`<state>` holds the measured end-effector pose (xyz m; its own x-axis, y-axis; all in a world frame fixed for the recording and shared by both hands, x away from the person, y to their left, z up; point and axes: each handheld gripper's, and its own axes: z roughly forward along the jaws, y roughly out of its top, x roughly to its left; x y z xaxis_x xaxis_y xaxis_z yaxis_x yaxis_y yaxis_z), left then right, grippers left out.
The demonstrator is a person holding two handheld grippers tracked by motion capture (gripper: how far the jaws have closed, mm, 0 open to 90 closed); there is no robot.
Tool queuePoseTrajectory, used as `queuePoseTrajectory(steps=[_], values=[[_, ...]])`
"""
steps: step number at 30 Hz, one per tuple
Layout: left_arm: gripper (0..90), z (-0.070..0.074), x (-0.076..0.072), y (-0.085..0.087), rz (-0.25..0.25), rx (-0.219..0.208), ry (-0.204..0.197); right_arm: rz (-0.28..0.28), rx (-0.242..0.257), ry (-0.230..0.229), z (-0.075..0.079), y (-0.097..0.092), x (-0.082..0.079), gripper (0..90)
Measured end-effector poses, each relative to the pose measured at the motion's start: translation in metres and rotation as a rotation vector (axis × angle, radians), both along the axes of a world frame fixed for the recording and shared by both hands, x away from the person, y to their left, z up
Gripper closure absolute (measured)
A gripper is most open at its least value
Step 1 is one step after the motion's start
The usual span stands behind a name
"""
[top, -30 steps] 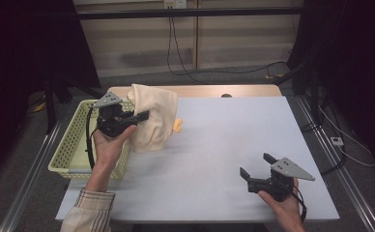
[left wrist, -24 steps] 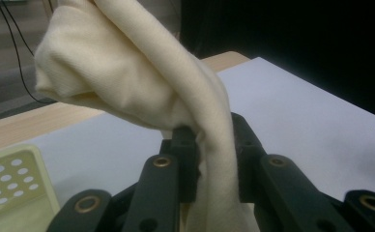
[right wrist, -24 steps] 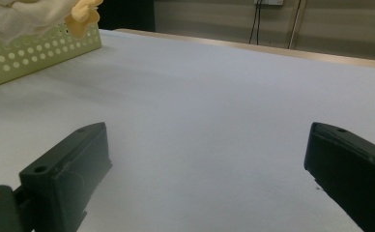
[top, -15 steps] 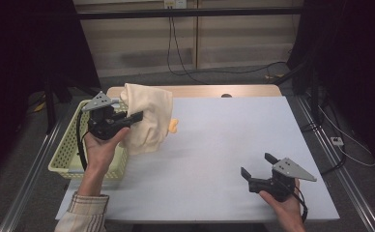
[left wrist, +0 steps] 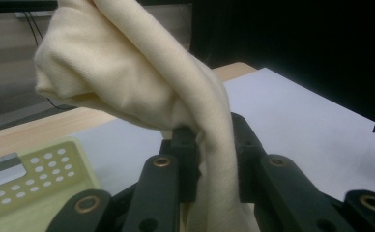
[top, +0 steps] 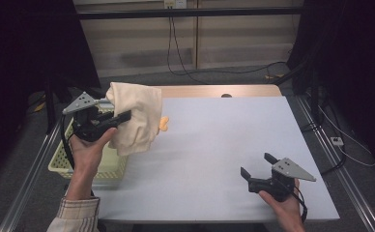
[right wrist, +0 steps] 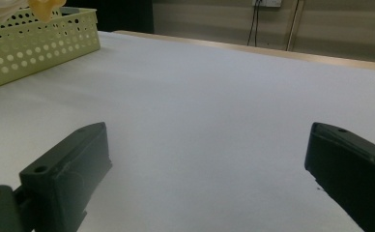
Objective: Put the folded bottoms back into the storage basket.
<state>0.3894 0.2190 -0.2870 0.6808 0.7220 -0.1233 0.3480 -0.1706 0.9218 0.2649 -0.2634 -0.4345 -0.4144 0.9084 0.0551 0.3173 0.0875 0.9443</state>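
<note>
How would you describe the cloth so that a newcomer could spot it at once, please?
Look to the left edge of the white table, above the pale green perforated basket. There the left gripper holds up a cream cloth, bunched and hanging: the one soft, draped thing there.

Blk left gripper (top: 109, 118) w/ grey triangular plate, brass-ringed jaws, blk cable, plaid sleeve (top: 77, 216)
</note>
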Motion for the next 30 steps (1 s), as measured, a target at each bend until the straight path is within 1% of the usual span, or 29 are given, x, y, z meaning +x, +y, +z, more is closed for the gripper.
queuePoseTrajectory(steps=[2,4,6,14,17,20,23,27,30], values=[[77.0,0.003,-0.003,0.001,0.008,-0.006,0.003,0.0,-0.001,0.0,0.0,0.0,0.0,2.0],[77.0,0.005,-0.006,0.002,0.004,0.008,-0.01,0.0,-0.003,-0.002,0.0,0.0,0.0,2.0],[77.0,0.006,-0.008,0.003,0.004,0.011,-0.015,0.001,-0.005,0.001,0.0,0.0,0.001,2.0],[77.0,0.008,-0.009,0.019,0.019,0.011,-0.015,0.007,-0.006,-0.002,0.0,0.001,0.0,2.0],[77.0,0.009,-0.01,0.025,0.05,-0.004,-0.013,0.004,-0.003,-0.002,0.0,0.0,0.0,2.0],[77.0,0.009,-0.01,0.03,0.071,0.005,-0.008,0.004,-0.004,-0.004,0.0,0.0,0.0,2.0],[77.0,0.009,-0.011,0.035,0.073,-0.018,-0.019,0.006,-0.007,-0.003,0.0,0.0,0.0,2.1],[77.0,0.011,-0.012,0.041,0.078,-0.022,-0.021,0.005,-0.007,-0.005,0.0,0.0,0.0,2.1],[77.0,0.012,-0.012,0.048,0.095,-0.034,-0.015,0.003,-0.007,-0.004,0.0,0.0,0.0,2.2]])
